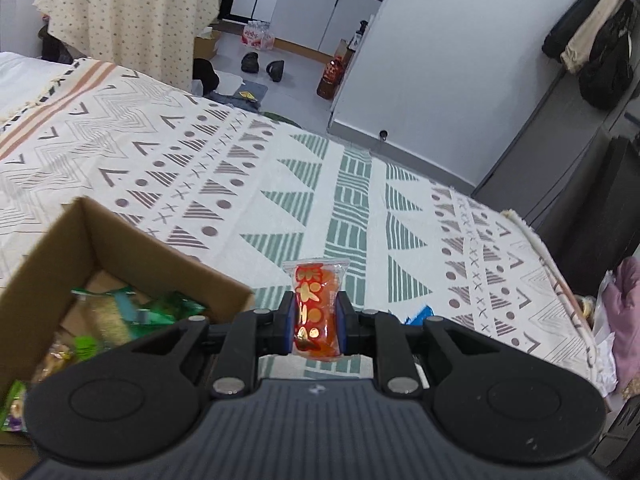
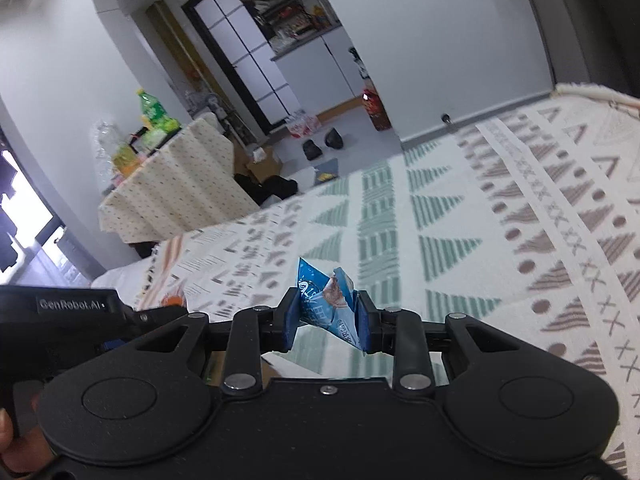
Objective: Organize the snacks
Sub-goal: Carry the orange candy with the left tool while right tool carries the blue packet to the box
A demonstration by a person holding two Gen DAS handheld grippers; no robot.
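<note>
Two tools are in view, and each one is clamped on a snack. Between its blue pads, the left tool (image 1: 316, 320) holds a red packet (image 1: 318, 312) with gold print, upright, its clear sealed top standing above the fingertips. This packet is in the air above the bed (image 1: 248, 168), which has a cover with grey and green triangle patterns. Just to the left of this tool stands an open box (image 1: 120, 248) of brown cardboard on the bed. Inside it lie several snacks (image 1: 120, 316), mostly green wrappers (their print is too blurred to read).

The right tool (image 2: 326, 318) is closed on a blue packet (image 2: 328, 300), which is crumpled and tilted between the pads, also raised over the same bed. At the left edge of the right wrist view the body of the other tool shows, with part of a hand (image 2: 12, 444) below it.

Behind the bed there is a worktop (image 2: 180, 184) under a dotted cloth, with bottles (image 2: 150, 112) on it.
</note>
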